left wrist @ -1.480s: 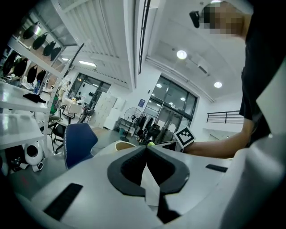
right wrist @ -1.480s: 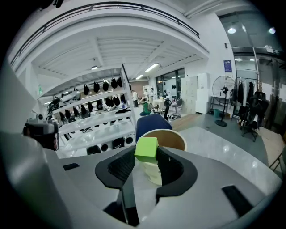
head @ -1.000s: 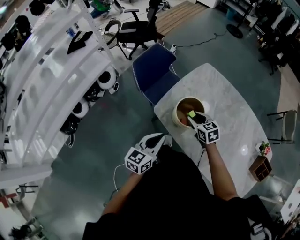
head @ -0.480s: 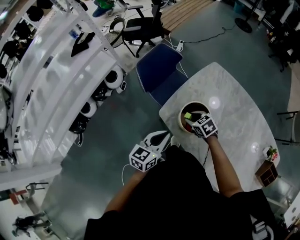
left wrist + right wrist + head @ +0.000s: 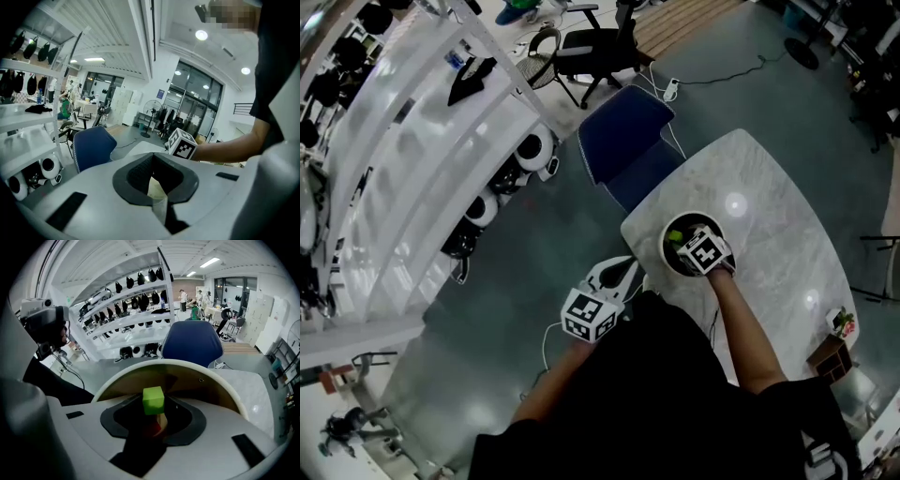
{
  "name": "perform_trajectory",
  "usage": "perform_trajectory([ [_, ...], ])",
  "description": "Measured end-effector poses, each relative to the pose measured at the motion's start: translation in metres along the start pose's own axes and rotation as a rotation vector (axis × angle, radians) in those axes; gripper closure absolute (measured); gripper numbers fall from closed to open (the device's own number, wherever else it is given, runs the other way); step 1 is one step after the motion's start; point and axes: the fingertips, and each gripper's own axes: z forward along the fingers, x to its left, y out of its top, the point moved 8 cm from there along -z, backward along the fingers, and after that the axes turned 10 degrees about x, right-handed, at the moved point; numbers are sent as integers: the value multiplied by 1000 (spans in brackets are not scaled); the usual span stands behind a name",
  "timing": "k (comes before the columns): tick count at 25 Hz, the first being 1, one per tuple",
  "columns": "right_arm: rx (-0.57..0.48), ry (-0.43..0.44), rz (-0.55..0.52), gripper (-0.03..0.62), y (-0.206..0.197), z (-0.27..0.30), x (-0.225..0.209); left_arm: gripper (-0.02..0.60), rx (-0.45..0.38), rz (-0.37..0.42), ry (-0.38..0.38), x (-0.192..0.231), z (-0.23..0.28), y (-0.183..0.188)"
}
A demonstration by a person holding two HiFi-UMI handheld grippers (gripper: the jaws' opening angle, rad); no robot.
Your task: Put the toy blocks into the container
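**Head view: right gripper holds a green block over the container**

A pale, marbled table (image 5: 769, 216) fills the right of the scene. The round container (image 5: 667, 251), cream at the rim and brown inside, stands near the table's edge on the person's side. The right gripper (image 5: 682, 240) reaches steeply down into its mouth. The left gripper (image 5: 619, 274) hangs off the table edge by the person's body, well apart from the container. Its jaws are pressed together with nothing between them.

In the right gripper view the jaws pinch the green block (image 5: 153, 400) at their tips. The container's curved wall (image 5: 206, 380) rises just behind it. So the block already lies inside the rim's outline, and the floor of the container is straight below the jaws. My reading is that letting go is all the next move needs.

The block is a small, bright lime cube with slightly rounded edges and no long axis to mind. Reddish and tan shapes under it may be other blocks, though I cannot be sure.
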Motion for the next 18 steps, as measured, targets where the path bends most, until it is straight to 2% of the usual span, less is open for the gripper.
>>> perform_trajectory([
  [5, 97, 40, -68, 457, 7, 15, -2, 578, 8, -32, 32, 5, 3, -2],
  [9, 154, 5, -115, 457, 8, 25, -5, 578, 4, -37, 59, 8, 4, 0],
  [14, 206, 28, -156, 457, 6, 43, -6, 578, 5, -65, 95, 15, 2, -3],
  [18, 262, 8, -202, 457, 3, 58, -10, 578, 10, -95, 119, 18, -2, -10],
])
